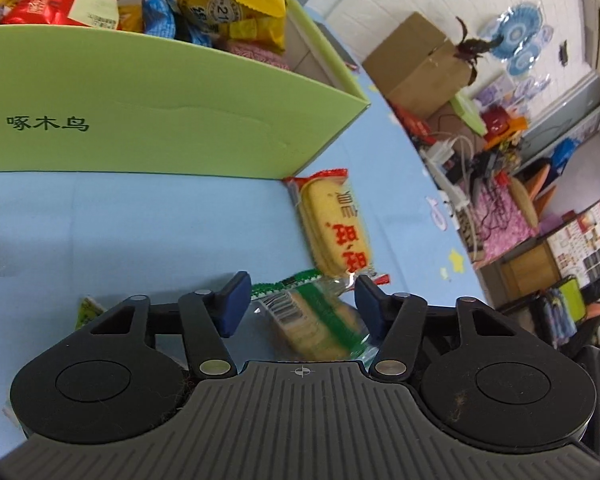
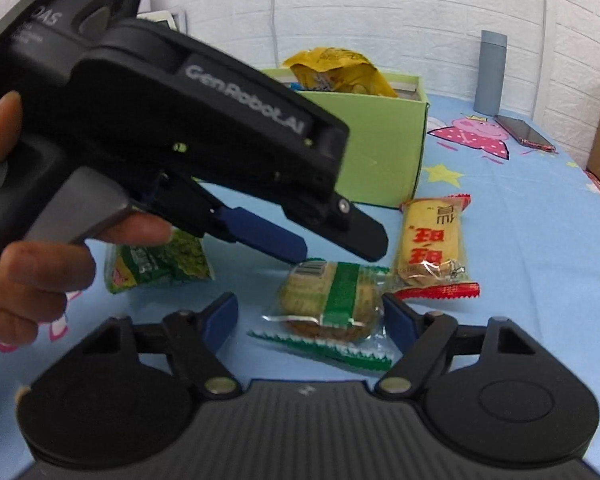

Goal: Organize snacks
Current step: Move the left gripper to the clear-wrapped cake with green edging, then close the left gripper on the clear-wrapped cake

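Seemingly clear-wrapped, green-banded biscuit packet (image 2: 332,304)

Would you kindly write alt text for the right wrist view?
The open right gripper straddles a green-banded cracker packet on a blue cartoon tablecloth, the left gripper poised above it. A red-and-yellow rice cracker packet and green snack box lie beyond.

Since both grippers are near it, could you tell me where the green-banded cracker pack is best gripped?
Grip the cracker pack across its thick middle at the green band, from above, one finger on each long side. It lies flat on the cloth; the crimped ends are thin and slippery.
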Demonstrator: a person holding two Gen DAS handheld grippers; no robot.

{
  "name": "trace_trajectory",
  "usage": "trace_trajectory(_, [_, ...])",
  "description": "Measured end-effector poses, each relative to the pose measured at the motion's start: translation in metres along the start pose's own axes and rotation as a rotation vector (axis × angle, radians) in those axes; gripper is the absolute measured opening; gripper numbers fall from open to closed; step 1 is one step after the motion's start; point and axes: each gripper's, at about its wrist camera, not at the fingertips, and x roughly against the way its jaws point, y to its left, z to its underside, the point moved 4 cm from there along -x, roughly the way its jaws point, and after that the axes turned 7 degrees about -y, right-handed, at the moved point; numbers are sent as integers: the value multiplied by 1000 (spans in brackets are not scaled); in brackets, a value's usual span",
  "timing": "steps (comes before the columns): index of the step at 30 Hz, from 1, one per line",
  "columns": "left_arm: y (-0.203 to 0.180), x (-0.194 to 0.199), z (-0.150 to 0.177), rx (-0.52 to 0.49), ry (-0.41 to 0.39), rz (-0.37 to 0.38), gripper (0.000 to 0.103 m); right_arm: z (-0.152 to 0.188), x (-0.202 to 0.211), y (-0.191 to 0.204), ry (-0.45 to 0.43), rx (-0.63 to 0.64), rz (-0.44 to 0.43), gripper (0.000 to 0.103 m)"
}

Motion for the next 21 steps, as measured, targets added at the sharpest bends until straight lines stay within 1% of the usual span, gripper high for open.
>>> trace_trajectory(2, [-1, 1, 3, -19, -4, -23, 30, 1, 1, 3, 0, 10, 15, 80])
trace_trajectory(3, [-2, 3, 5, -27, -3, -36, 23, 2, 3, 5, -2, 2, 16, 80])
trace_trajectory(4, [-3, 4, 7, -32, -2, -45, 21, 3, 6, 7, -3, -3, 18, 78])
trace_trajectory(6, [-4, 9, 13, -39, 1, -50, 21, 5, 13, 11, -6, -15, 16, 75])
trace_trajectory(11, [-7, 34, 45, -56, -8, -50, 21, 17, 38, 27, -12, -49, 0, 76])
trace_trajectory(14, [-10, 52, 65, -60, -19, -37, 21, 29, 58, 39, -22, -71, -14, 79])
trace_trajectory(16, [-10, 59, 72, -50, -28, -31, 22, 35, 67, 46, -28, -71, -9, 82])
trace_trajectory(17, [-9, 62, 73, -41, -32, -31, 23, 36, 69, 47, -29, -67, 3, 86])
trace_trajectory(18, [-9, 66, 74, -32, -40, -31, 27, 38, 71, 49, -30, -62, 12, 88])
trace_trajectory(19, [-10, 72, 75, -28, -53, -32, 38, 38, 74, 50, -34, -59, 27, 91])
trace_trajectory(20, [-10, 79, 75, -29, -70, -36, 46, 38, 79, 50, -43, -60, 41, 93])
trace_trajectory(21, [-11, 86, 75, -32, -90, -45, 63, 39, 82, 49, -53, -66, 53, 94])
